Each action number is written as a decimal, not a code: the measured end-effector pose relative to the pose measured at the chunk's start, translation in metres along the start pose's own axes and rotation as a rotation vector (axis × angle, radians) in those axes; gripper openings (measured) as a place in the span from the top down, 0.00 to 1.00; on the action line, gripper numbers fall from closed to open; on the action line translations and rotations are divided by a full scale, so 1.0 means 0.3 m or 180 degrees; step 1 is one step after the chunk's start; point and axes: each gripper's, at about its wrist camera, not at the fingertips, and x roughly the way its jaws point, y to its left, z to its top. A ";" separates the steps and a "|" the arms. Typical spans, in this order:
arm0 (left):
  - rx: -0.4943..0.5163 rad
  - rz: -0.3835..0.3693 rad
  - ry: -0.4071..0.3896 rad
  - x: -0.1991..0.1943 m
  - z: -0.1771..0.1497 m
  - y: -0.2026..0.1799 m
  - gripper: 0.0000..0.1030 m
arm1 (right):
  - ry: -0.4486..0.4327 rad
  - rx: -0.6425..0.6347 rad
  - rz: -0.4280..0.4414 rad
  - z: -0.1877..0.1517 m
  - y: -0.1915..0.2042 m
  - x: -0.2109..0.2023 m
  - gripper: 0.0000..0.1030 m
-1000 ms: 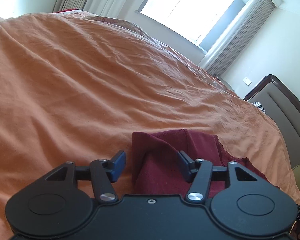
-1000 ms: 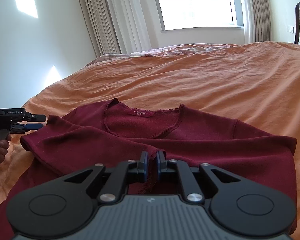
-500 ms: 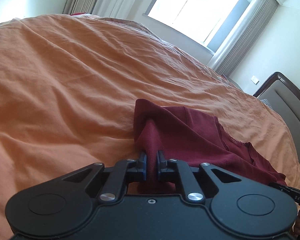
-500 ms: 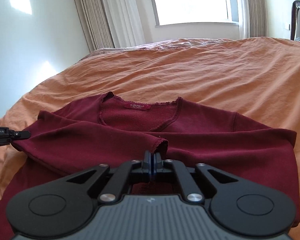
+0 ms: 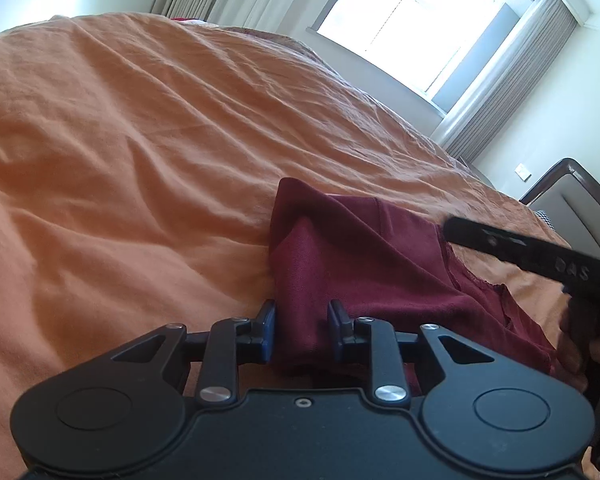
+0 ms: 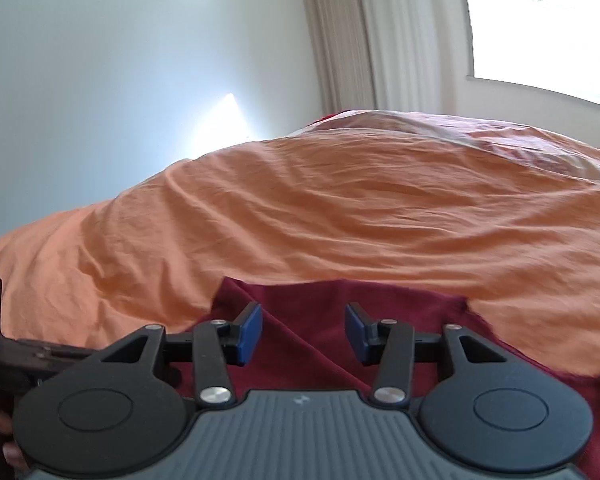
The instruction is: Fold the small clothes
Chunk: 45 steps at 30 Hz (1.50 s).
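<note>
We note the left gripper (image 5: 302, 330) has just opened narrowly around the dark red knit top's (image 5: 380, 264) sleeve fold; right gripper (image 6: 304, 332) opened wide, empty above it.

An orange bedspread (image 5: 148, 128) covers the bed below a bright window (image 5: 432, 28) with pale curtains (image 6: 340, 32).

Right claw (image 5: 512, 246) blurred; shirt (image 6: 300, 312) cropped
</note>
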 end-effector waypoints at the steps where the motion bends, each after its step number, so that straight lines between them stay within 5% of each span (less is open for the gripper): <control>1: -0.0014 -0.0014 -0.0006 0.000 -0.002 0.002 0.75 | 0.0089 -0.0047 0.0052 0.019 0.024 0.051 0.51; 5: -0.0064 -0.0049 -0.0009 -0.001 0.000 0.013 0.79 | 0.0352 -0.0255 0.0103 0.041 0.098 0.184 0.63; 7: -0.0052 -0.0046 -0.0006 -0.001 0.002 0.008 0.81 | 0.0457 -0.0274 0.0062 0.036 0.112 0.225 0.97; 16: 0.0045 0.0023 -0.0040 -0.012 -0.008 -0.015 0.89 | 0.0371 -0.0009 -0.0222 0.024 0.062 0.223 0.97; 17: 0.0037 0.0015 -0.0034 -0.010 -0.008 -0.014 0.88 | 0.0374 -0.0038 -0.0240 0.019 0.065 0.215 0.92; 19: 0.0020 -0.0005 -0.0003 -0.008 -0.006 -0.007 0.83 | 0.0323 -0.0154 -0.0357 0.004 0.073 0.175 0.57; 21: 0.0011 0.0020 0.0003 -0.013 -0.005 -0.003 0.76 | 0.0256 -0.0256 -0.0464 -0.020 0.073 0.114 0.42; 25: 0.0030 0.0106 -0.0085 -0.051 -0.010 -0.009 0.32 | 0.0117 -0.0296 -0.0687 -0.129 0.040 -0.079 0.19; 31: 0.0143 0.0321 -0.0162 -0.103 -0.045 -0.035 0.07 | 0.0007 -0.0132 -0.1507 -0.360 -0.078 -0.326 0.08; 37: 0.0293 0.0605 -0.0082 -0.112 -0.103 -0.054 0.05 | 0.0201 0.0461 -0.2232 -0.569 -0.266 -0.479 0.06; 45: 0.0274 0.0721 -0.0096 -0.242 -0.195 -0.049 0.02 | -0.0358 0.1360 -0.1943 -0.746 -0.354 -0.835 0.00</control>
